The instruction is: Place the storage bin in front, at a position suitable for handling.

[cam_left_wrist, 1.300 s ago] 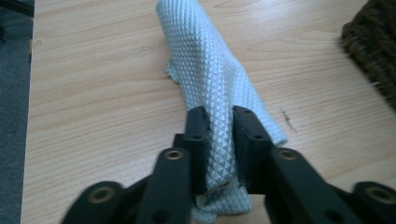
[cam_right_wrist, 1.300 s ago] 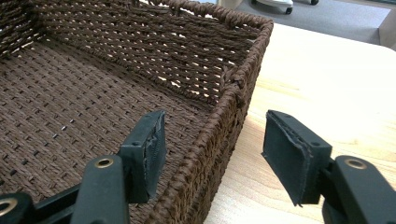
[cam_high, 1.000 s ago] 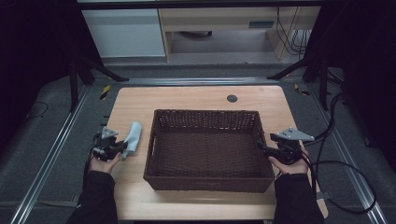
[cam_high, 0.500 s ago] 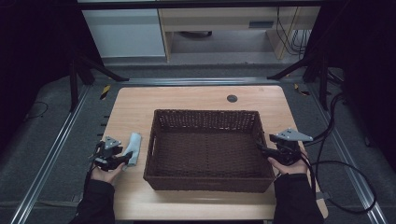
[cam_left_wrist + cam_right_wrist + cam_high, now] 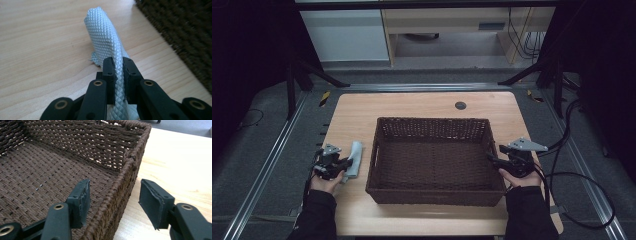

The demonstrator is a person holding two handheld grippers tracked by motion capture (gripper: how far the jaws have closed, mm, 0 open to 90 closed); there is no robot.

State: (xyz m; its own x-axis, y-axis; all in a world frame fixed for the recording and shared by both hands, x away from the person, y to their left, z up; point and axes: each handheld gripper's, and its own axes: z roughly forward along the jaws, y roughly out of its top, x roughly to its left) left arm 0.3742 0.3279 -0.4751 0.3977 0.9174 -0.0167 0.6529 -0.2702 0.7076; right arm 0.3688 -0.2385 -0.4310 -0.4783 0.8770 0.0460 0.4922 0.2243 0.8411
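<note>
pale blue cloth (image 5: 107, 42) is pinched between the pressed jaws of the left gripper (image 5: 118, 72), draped onto the table (image 5: 412, 107) just left of the wicker basket (image 5: 434, 192) | right gripper (image 5: 112, 197) is spread astride the basket's right rim

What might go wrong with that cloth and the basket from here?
The left tool pinches only a narrow fold of the pale cloth, so it might slip out when lifted. The right tool stands open astride the basket rim; closing off-centre could shove the basket sideways.
</note>
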